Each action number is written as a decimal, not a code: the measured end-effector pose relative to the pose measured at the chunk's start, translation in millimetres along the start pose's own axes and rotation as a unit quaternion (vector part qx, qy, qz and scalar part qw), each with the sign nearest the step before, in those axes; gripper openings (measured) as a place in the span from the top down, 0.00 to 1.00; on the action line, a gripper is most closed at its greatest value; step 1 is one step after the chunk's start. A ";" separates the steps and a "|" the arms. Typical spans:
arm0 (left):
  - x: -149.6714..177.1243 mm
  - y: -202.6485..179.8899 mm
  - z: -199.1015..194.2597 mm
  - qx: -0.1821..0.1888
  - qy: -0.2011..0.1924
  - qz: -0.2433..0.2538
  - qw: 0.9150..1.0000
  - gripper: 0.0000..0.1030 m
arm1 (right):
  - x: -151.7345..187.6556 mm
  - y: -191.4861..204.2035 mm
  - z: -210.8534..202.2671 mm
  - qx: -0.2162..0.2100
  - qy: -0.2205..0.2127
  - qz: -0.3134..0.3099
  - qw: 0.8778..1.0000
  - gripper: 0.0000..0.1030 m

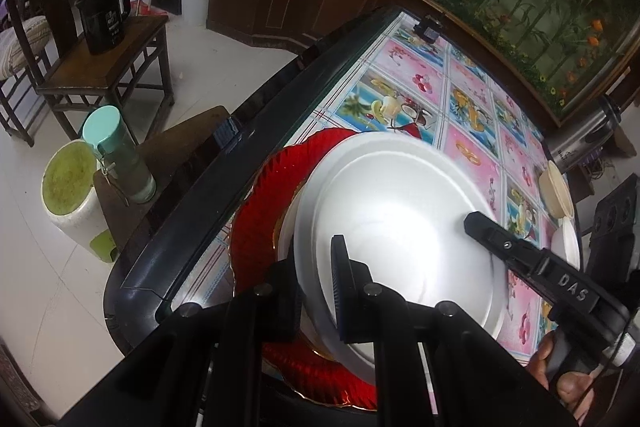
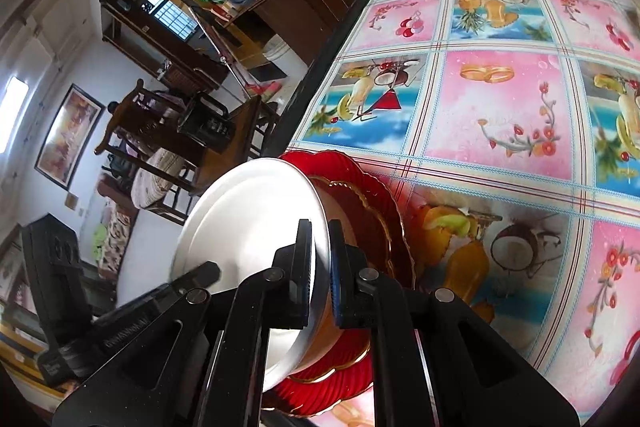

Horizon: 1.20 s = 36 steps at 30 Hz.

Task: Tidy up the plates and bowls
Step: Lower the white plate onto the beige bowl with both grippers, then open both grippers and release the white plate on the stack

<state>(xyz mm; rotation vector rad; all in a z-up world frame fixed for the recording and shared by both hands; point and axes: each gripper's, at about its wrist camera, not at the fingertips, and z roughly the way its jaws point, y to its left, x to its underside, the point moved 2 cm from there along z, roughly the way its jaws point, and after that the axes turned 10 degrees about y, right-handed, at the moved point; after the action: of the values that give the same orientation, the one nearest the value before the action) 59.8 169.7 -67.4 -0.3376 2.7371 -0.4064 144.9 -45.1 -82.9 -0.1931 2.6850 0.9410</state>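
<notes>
Both grippers, L (image 1: 320, 279) & R (image 2: 320, 267), pinch white bowl (image 1: 400, 227) rim, fingers closed on it. Bowl over red plate (image 1: 256, 211), probably resting on it, near counter (image 2: 500, 107) edge; open counter beyond.

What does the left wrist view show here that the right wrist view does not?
Only the left wrist view shows the mint-lidded bottle, the green-topped white stool and a beige bowl at the table's far edge.

Only the right wrist view shows the framed picture on the wall and the wide spread of fruit-print tablecloth.

Both show the white bowl over the red plate, gripped on its rim from two sides by the left gripper and the right gripper.
</notes>
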 end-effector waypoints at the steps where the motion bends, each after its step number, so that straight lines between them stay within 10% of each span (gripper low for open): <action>1: -0.2 0.6 -0.4 0.003 0.001 0.001 1.000 0.89 | 0.6 1.7 1.1 0.007 -0.002 -0.008 1.000 0.92; 26: 0.7 14.9 4.5 -0.018 0.019 -0.028 0.999 0.88 | 9.1 -40.8 -57.5 -0.017 -0.083 0.003 0.996 0.78; 36: 1.8 9.6 -31.8 -0.048 -0.031 -0.025 0.998 0.88 | 18.1 -75.4 -91.9 -0.012 -0.119 0.025 0.992 0.78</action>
<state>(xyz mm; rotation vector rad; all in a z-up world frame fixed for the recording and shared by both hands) 44.5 185.6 -42.5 -0.4377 2.6978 -0.2724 123.5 -161.9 -64.5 -0.0156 2.4699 0.9475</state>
